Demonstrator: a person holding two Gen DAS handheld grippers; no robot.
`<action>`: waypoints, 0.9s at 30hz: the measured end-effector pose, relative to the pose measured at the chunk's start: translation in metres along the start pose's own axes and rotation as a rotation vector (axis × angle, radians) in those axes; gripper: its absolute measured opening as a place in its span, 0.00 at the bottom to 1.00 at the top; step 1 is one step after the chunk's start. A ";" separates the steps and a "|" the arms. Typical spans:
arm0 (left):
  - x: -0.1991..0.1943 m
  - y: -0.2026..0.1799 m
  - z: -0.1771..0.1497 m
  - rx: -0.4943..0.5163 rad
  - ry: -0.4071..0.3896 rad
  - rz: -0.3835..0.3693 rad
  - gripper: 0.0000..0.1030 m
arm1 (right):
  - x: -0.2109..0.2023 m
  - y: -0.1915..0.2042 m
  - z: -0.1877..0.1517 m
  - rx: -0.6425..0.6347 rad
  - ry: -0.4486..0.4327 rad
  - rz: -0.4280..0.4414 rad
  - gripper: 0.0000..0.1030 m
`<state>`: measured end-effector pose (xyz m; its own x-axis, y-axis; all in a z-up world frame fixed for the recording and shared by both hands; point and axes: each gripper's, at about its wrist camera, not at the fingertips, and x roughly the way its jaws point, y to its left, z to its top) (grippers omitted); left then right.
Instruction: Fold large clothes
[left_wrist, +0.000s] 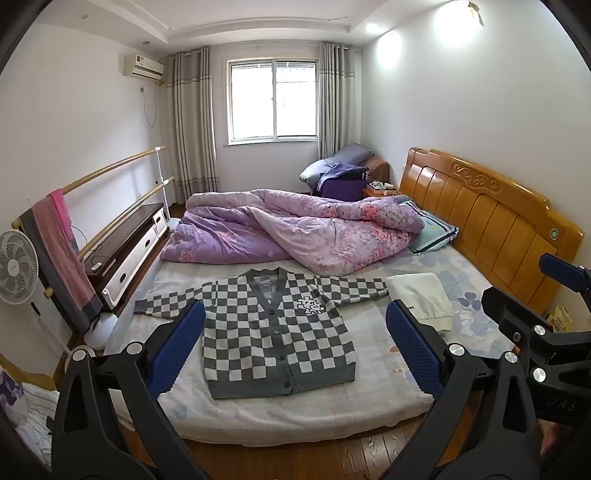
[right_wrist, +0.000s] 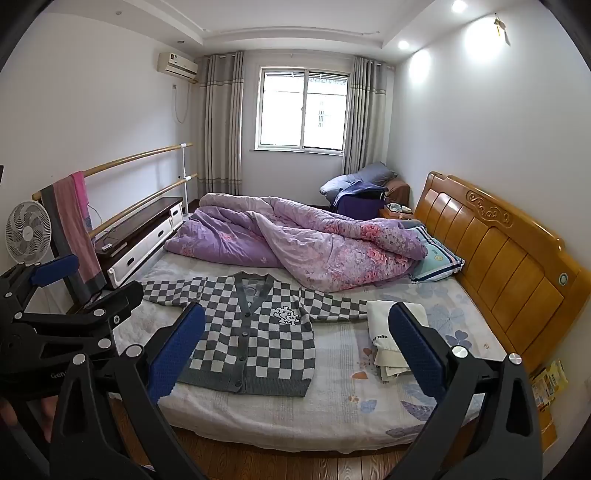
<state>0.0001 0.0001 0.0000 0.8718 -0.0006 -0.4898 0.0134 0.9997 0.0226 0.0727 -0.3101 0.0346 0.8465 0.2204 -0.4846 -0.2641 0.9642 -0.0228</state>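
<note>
A grey and white checkered cardigan (left_wrist: 273, 332) lies flat on the bed, buttoned, sleeves spread to both sides; it also shows in the right wrist view (right_wrist: 255, 339). My left gripper (left_wrist: 295, 350) is open and empty, held above the bed's near edge in front of the cardigan. My right gripper (right_wrist: 295, 354) is open and empty, a little to the right of it. The right gripper shows at the right edge of the left wrist view (left_wrist: 554, 332), and the left gripper at the left edge of the right wrist view (right_wrist: 62, 314).
A folded white garment (left_wrist: 424, 299) lies on the bed right of the cardigan. A crumpled purple quilt (left_wrist: 295, 229) and a pillow (left_wrist: 432, 232) lie behind. The wooden headboard (left_wrist: 487, 225) is at the right. A fan (left_wrist: 16, 266), rails with a towel and a low cabinet stand left.
</note>
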 end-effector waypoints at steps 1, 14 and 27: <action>0.000 0.000 0.000 -0.003 -0.002 -0.001 0.96 | 0.001 0.000 0.000 0.006 0.012 0.003 0.93; -0.001 0.002 0.001 -0.001 -0.009 0.000 0.96 | 0.003 0.000 0.000 -0.001 0.001 -0.002 0.93; -0.007 0.002 0.007 -0.002 -0.021 0.004 0.96 | 0.007 0.006 -0.004 0.001 -0.004 0.003 0.93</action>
<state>-0.0021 0.0020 0.0097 0.8819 0.0032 -0.4714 0.0086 0.9997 0.0228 0.0751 -0.3039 0.0280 0.8475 0.2244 -0.4811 -0.2668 0.9635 -0.0206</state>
